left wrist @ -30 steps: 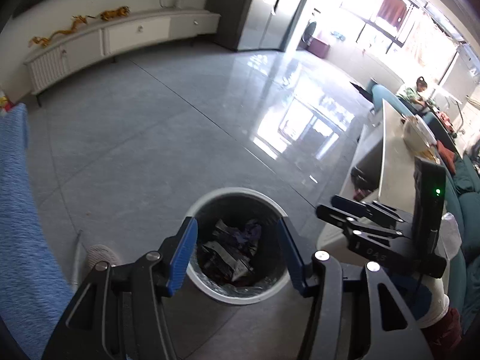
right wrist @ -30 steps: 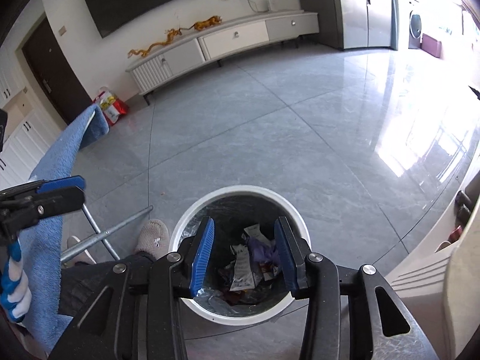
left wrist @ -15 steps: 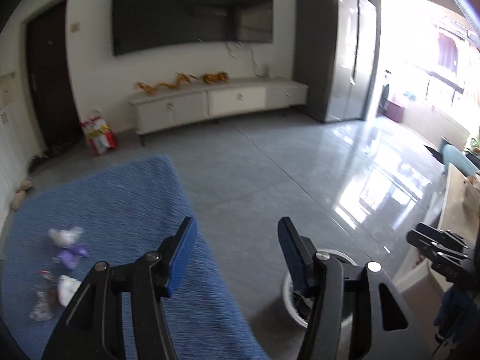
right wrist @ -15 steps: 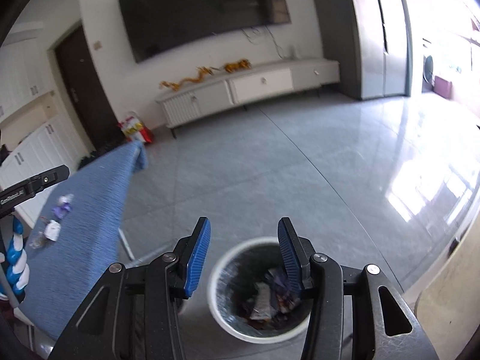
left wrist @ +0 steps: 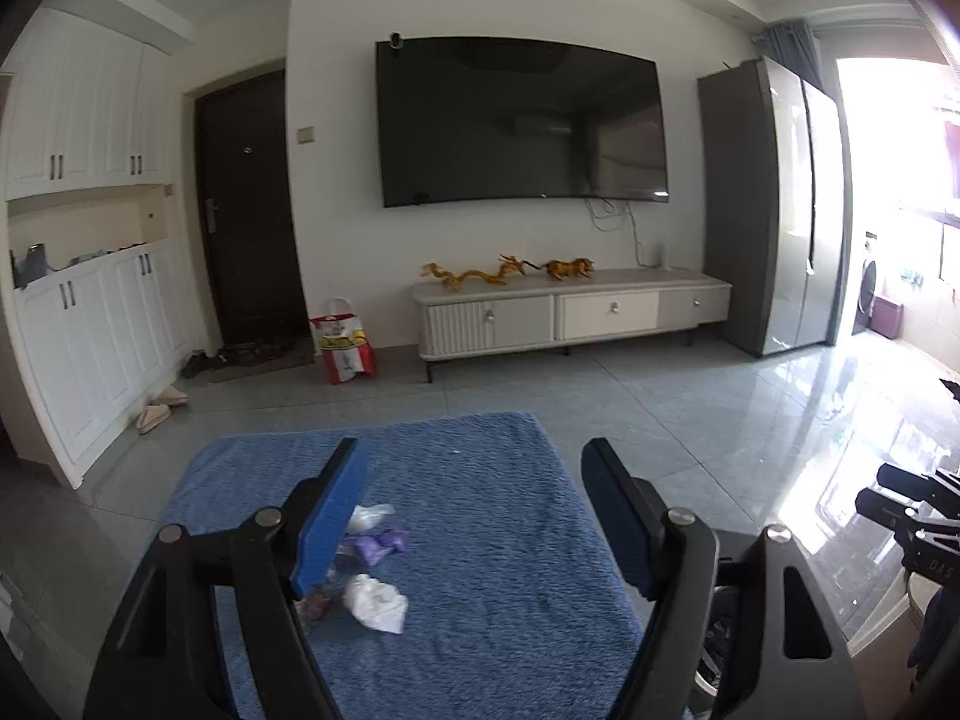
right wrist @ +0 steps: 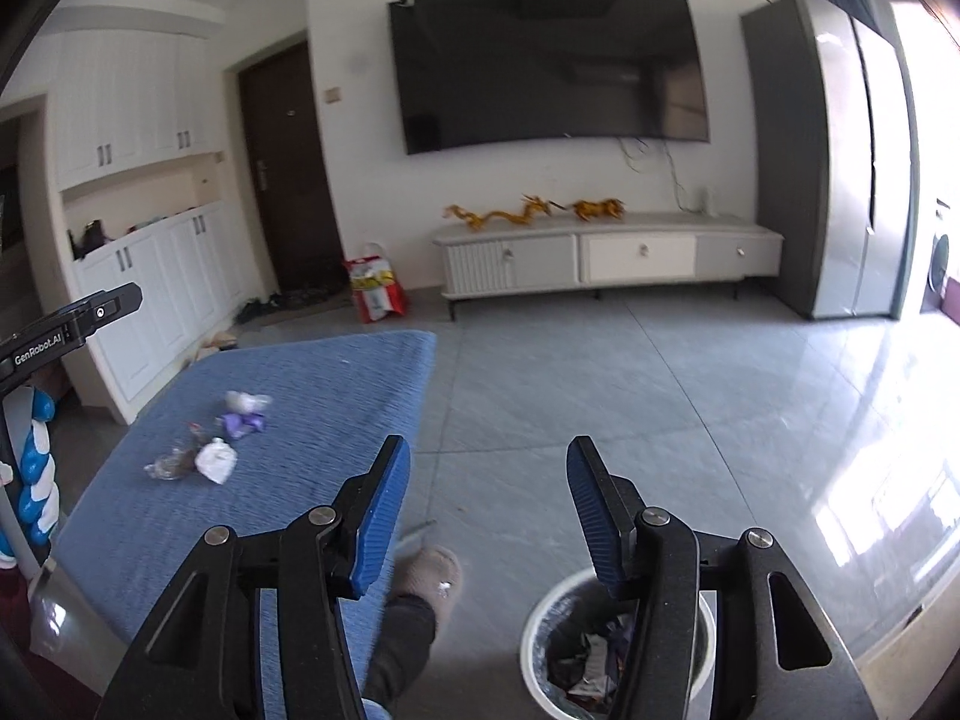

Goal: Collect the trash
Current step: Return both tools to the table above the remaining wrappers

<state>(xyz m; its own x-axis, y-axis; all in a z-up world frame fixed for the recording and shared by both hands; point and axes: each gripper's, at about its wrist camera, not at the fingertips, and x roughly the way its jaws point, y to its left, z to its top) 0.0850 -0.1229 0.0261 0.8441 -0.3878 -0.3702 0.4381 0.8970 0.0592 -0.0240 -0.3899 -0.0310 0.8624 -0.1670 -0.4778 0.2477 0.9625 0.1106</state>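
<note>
**Back from the bin for the next scraps**

Both grippers have swung up and away from the trash bin, which a second ago lay right between their fingers, and now face the blue-covered desk. My left gripper has just been opening and stands wide apart with nothing between its fingers; my right gripper has been opening too, half apart and empty.

Trash left to collect: a crumpled white paper, a purple wrapper and a clear wrapper, clustered just ahead of my left gripper's left finger. From my right gripper they lie well off to the left; the bin sits below its right finger.

To do this well, I judge I should shift the left gripper leftward to centre one scrap, dip onto the soft cover, and pinch low so the light wrapper doesn't slip out.
</note>
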